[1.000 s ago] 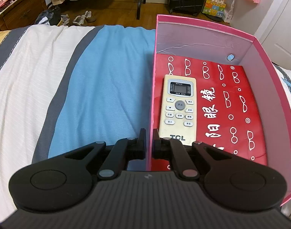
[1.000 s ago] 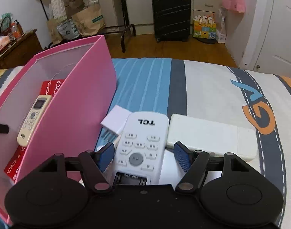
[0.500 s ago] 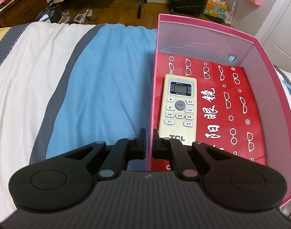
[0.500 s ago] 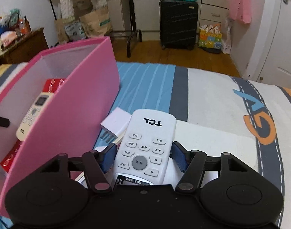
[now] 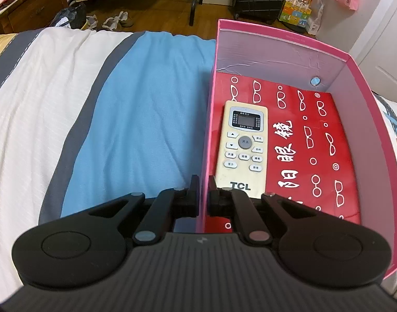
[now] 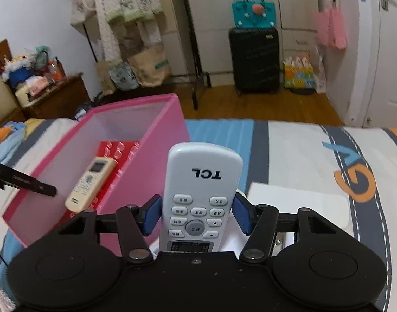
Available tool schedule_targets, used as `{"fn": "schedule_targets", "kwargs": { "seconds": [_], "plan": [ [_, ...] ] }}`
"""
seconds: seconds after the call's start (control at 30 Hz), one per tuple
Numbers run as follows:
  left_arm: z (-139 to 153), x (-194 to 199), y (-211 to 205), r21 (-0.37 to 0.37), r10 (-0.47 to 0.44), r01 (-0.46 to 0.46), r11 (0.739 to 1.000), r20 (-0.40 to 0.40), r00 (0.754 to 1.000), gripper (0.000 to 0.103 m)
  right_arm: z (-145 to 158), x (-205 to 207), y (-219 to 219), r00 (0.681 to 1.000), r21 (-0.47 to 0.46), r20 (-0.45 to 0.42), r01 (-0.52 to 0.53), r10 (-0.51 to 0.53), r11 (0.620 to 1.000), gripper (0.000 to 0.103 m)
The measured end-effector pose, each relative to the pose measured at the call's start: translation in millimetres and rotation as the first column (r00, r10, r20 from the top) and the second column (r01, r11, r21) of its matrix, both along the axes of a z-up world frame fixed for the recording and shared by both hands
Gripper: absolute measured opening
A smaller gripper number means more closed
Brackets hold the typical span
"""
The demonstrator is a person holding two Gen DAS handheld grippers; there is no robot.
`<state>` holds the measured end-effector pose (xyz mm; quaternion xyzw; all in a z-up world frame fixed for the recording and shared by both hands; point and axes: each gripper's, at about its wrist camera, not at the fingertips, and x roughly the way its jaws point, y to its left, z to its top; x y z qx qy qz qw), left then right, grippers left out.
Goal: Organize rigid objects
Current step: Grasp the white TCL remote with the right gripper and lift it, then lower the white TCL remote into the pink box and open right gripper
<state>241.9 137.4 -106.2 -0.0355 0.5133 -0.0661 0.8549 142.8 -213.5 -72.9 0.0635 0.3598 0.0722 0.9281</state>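
My left gripper (image 5: 203, 182) is shut on the near left wall of the pink box (image 5: 276, 49), one finger on each side of it. Inside the box a cream TCL remote (image 5: 244, 148) lies on a red glasses-print case (image 5: 315, 140). In the right wrist view my right gripper (image 6: 198, 213) is closing its jaws on a white TCL remote (image 6: 202, 182). The blue pads (image 6: 151, 215) press on its sides and it is lifted off the bed, far end tilted up. The pink box (image 6: 157, 161) stands just to its left, with the cream remote (image 6: 90, 183) visible inside.
A flat white box (image 6: 297, 202) lies on the bed to the right of the held remote. The striped bedspread (image 5: 133, 119) spreads out left of the box. Beyond the bed stand a black suitcase (image 6: 254, 59), paper bags and a wooden cabinet (image 6: 55, 98).
The right gripper's pads closed on the white remote and raised it off the bed, tipping its far end up. The left gripper kept its hold on the box wall.
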Motion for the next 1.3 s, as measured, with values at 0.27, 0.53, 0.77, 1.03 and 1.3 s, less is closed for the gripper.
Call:
{"fn": "schedule_targets", "kwargs": {
  "seconds": [0.27, 0.53, 0.77, 1.03, 1.3],
  "plan": [
    [1.9, -1.9, 0.4, -0.004, -0.015, 0.015, 1.0, 0.001, 1.0, 0.003, 47.7, -40.4, 15.5, 0.969, 0.011, 0.218, -0.118, 0.112, 0.993, 0.063],
    [5.4, -3.1, 0.8, -0.002, -0.023, 0.023, 1.0, 0.014, 1.0, 0.003, 101.6, -45.9, 58.2, 0.9, -0.001, 0.294, -0.338, 0.323, 0.941, 0.063],
    [6.8, -3.7, 5.0, -0.025, -0.027, 0.027, 0.999, 0.018, 0.999, 0.004, 59.1, -6.1, 114.6, 0.86, -0.177, 0.107, -0.477, 0.498, 0.861, 0.063],
    [5.9, -2.5, 8.2, -0.056, -0.028, 0.029, 0.998, 0.014, 1.0, 0.005, 25.6, 38.7, 158.3, 0.734, -0.456, -0.264, -0.666, 0.626, 0.59, 0.063],
    [4.4, -1.0, 12.7, -0.087, -0.024, 0.024, 0.996, 0.007, 1.0, 0.006, 18.9, 59.9, 185.0, 0.499, -0.309, -0.337, -0.86, 0.798, 0.406, 0.063]
  ]
}}
